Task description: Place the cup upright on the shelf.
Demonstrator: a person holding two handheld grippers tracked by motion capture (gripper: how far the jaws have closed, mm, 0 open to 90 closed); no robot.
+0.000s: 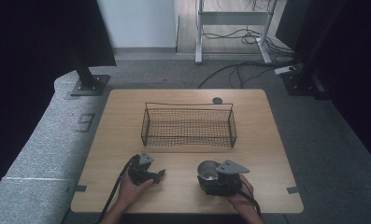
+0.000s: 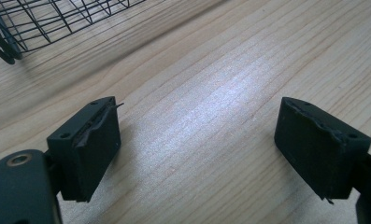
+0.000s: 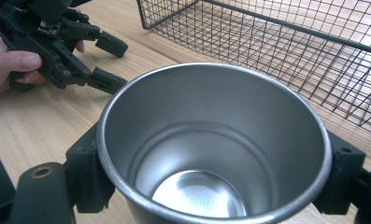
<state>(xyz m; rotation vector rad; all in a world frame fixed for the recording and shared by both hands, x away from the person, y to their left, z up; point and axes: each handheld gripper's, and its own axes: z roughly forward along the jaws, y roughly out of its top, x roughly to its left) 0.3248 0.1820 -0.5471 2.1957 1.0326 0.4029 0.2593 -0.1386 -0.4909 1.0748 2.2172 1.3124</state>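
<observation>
An empty steel cup (image 1: 208,170) stands upright at the front right of the wooden table (image 1: 262,140). My right gripper (image 1: 210,177) is shut on the cup (image 3: 211,154), one black jaw on each side of its wall. At the front left my left gripper (image 1: 158,176) rests low over the wood, open, with nothing between its jaws. In the left gripper view its two pads (image 2: 92,144) stand wide apart above bare table. The left gripper (image 3: 112,63) is also in the right gripper view, at upper left with a hand around it. A black wire basket (image 1: 188,125) sits empty mid-table behind both grippers.
A dark round disc (image 1: 217,100) lies at the table's back edge behind the basket. The basket's corner (image 2: 15,28) is close ahead of the left gripper, and its side (image 3: 290,46) is just beyond the cup. Stand bases (image 1: 89,84) and cables (image 1: 239,70) lie on the grey floor.
</observation>
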